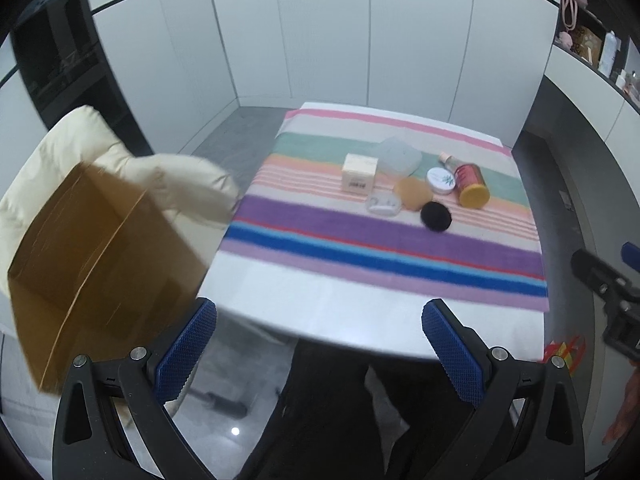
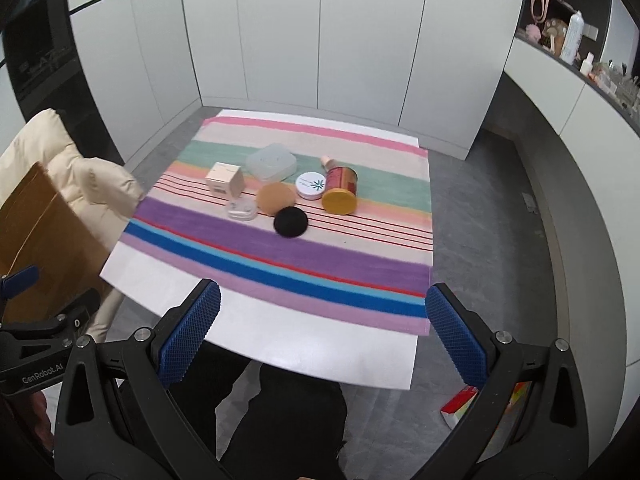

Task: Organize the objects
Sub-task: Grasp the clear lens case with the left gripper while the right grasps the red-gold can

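On the striped cloth (image 2: 288, 256) lie a small cream box (image 2: 225, 178), a translucent plastic case (image 2: 271, 161), a clear small case (image 2: 241, 210), a tan puff (image 2: 276, 198), a black puff (image 2: 291, 221), a white round tin (image 2: 310, 185) and a red bottle with a yellow cap (image 2: 340, 192) on its side. The same cluster shows in the left wrist view, around the cream box (image 1: 359, 173) and black puff (image 1: 436, 216). My left gripper (image 1: 318, 344) is open and empty, short of the table's near edge. My right gripper (image 2: 322, 332) is open and empty over the near edge.
A brown cardboard box (image 1: 92, 264) sits on a chair with a cream padded jacket (image 1: 72, 148) left of the white table (image 2: 304, 352). A colourful carton (image 2: 460, 404) lies on the floor at the right. Shelves with items line the far right wall.
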A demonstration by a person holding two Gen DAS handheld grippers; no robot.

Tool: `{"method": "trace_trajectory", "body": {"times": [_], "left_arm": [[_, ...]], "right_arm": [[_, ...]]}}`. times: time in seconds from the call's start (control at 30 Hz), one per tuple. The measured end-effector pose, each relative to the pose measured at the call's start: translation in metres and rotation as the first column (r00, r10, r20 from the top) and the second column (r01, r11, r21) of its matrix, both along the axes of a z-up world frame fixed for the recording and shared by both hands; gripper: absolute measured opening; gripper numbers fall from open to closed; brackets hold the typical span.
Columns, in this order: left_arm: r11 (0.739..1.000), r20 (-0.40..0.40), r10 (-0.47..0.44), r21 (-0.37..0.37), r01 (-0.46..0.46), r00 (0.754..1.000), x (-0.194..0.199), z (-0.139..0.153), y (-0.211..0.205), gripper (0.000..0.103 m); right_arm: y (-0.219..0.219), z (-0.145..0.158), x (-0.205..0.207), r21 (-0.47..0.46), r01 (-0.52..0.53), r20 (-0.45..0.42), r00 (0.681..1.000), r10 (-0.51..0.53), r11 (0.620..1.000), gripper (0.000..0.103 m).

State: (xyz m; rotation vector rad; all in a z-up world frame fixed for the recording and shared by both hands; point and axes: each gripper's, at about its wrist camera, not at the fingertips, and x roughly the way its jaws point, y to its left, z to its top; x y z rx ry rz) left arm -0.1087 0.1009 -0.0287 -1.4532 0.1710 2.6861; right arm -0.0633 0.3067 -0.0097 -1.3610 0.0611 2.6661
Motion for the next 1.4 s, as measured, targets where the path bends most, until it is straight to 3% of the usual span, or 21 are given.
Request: {"method": "trace_trajectory", "body": {"times": [0.33,0.83,1.27,1.4], "left_arm": [[0.999,0.011,-0.036,-0.019,0.036,0.999,-0.064,-0.033,0.029,0.103],[0.999,0.083,-0.049,-0.017,0.051,0.995,-0.149,-0.124,0.063,0.102],[0.999,0.155,-0.041,0.021,0.039,0.987,-0.193,-0.192,0.080,0.102],[0.999,0.134,-0.031,0.043,0.025,0.990,-0.201,-0.199,0.086,0.099]], "right_arm": [[0.029,-0.038,-0.059,0.014,0.010,0.037,0.999,-0.011,1.000,0.103],[0.057,-0.139,-0.144,-0.033,0.034,0.115,0.993,-0.030,0.999,0.103],[0.067,-0.202,-0.198,-0.025,0.035,0.146,0.989,-0.031,0.999,0.100],[0.064,-0.210,-0.210,-0.005,0.031,0.138,0.990,-0.030,1.000,0.100]]}}
